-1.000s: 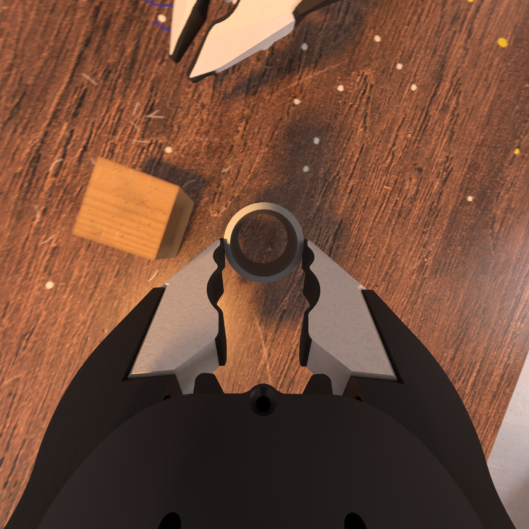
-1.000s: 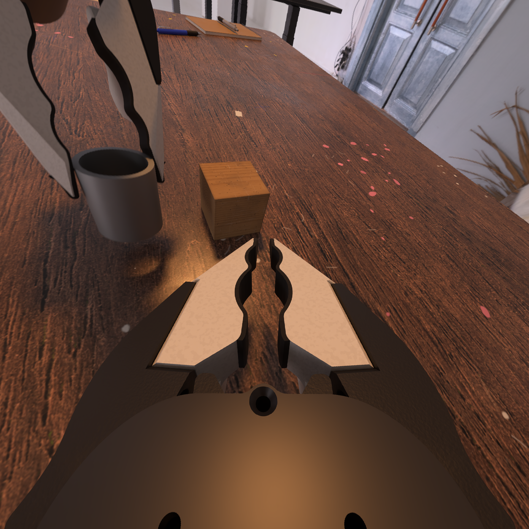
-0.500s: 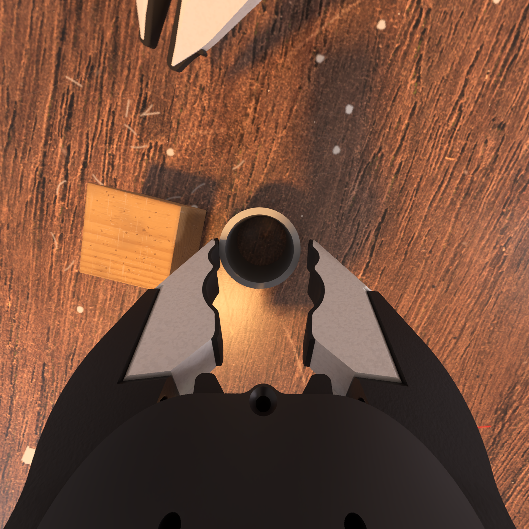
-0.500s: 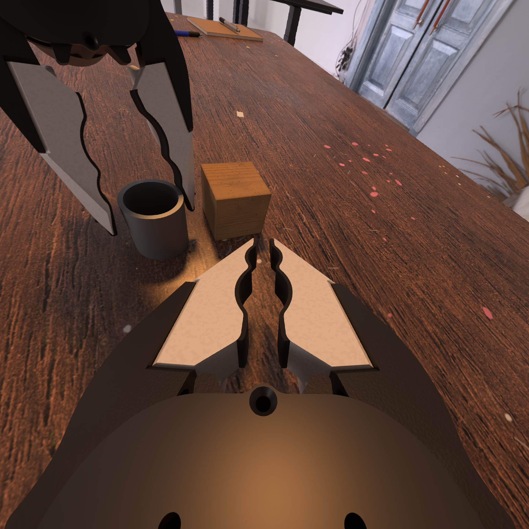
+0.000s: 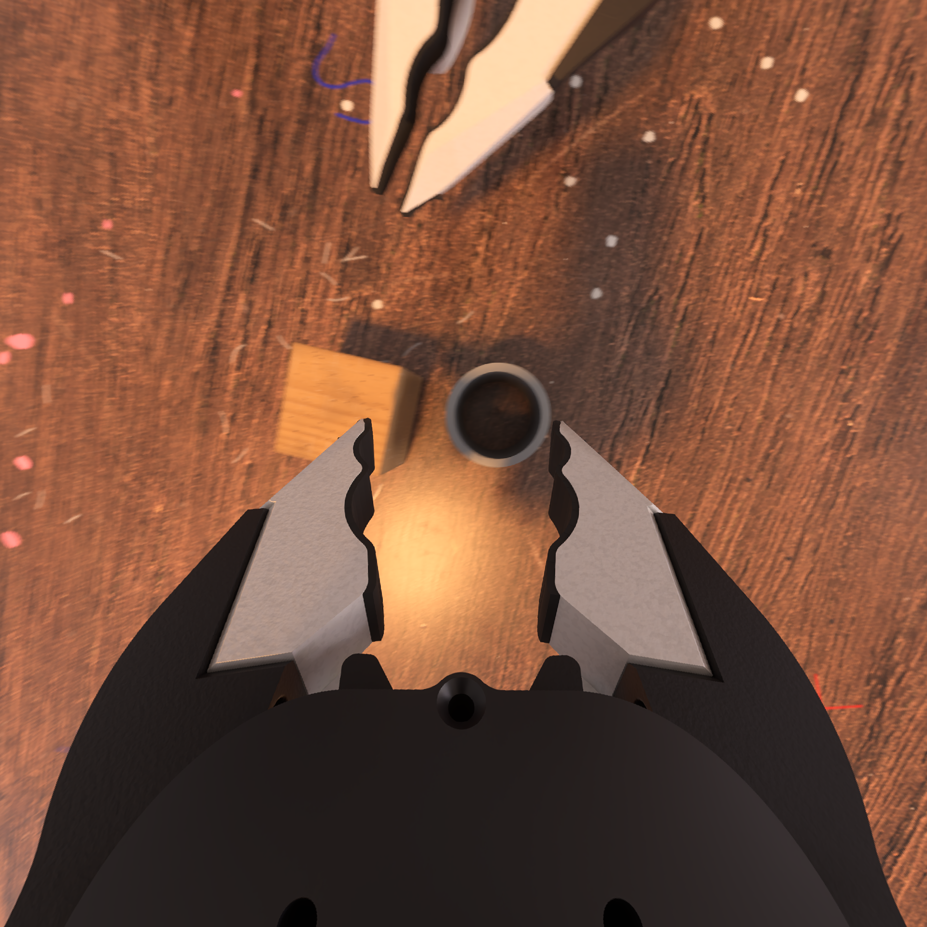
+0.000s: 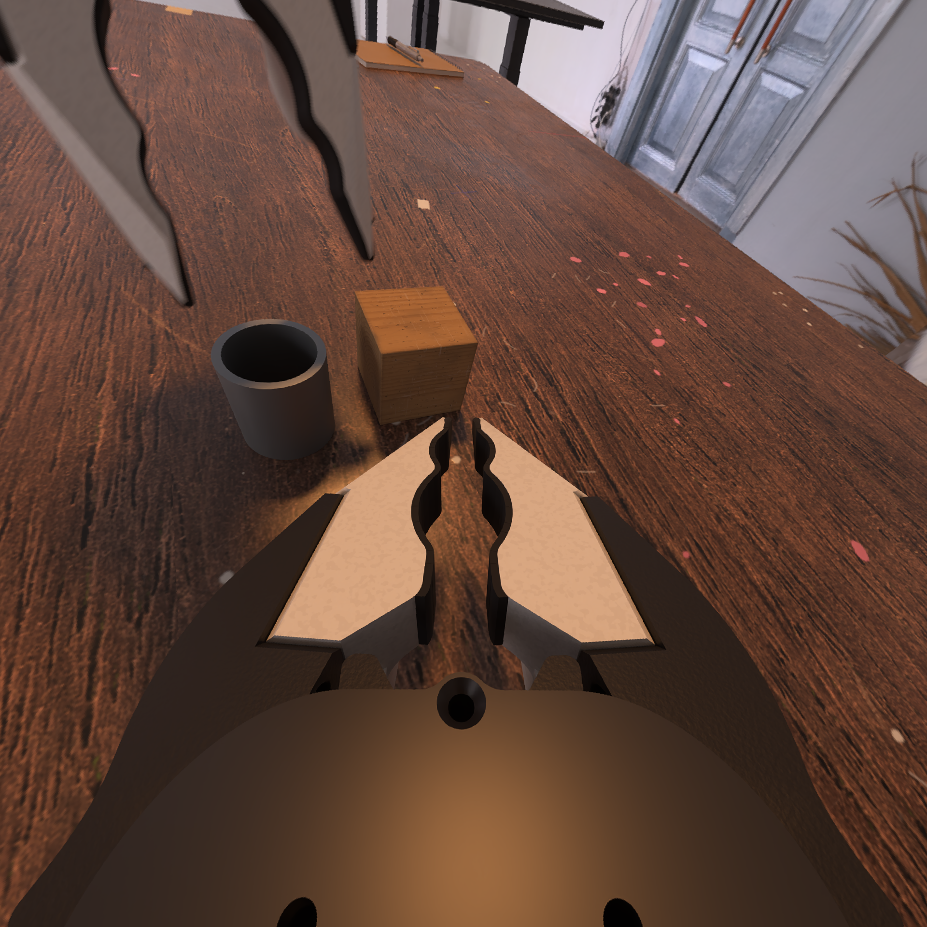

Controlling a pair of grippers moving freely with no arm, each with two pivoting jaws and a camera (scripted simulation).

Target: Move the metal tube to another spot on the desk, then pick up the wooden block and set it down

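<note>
The dark metal tube (image 5: pixel 496 414) stands upright on the wooden desk (image 5: pixel 752 351), open end up, free of any grip. The wooden block (image 5: pixel 346 406) sits just beside it, a small gap between them. My left gripper (image 5: pixel 460 426) is open and empty, raised above the tube and looking straight down. In the right wrist view the tube (image 6: pixel 276 386) is left of the block (image 6: pixel 416 351), with the left gripper (image 6: pixel 276 278) hanging above the tube. My right gripper (image 6: pixel 460 424) is shut and empty, low over the desk just short of the block; it also shows in the left wrist view (image 5: pixel 394 200).
A notebook with a pen (image 6: pixel 409 57) lies at the desk's far end. The desk's right edge (image 6: pixel 752 241) runs toward a blue-grey door (image 6: pixel 742 100). Dry plant stems (image 6: pixel 893 291) stand beyond that edge. Paint specks dot the wood.
The left gripper set the tube down beside the block, opened, and rose away from it. The tube now rests on the desk. The right gripper has stayed put.
</note>
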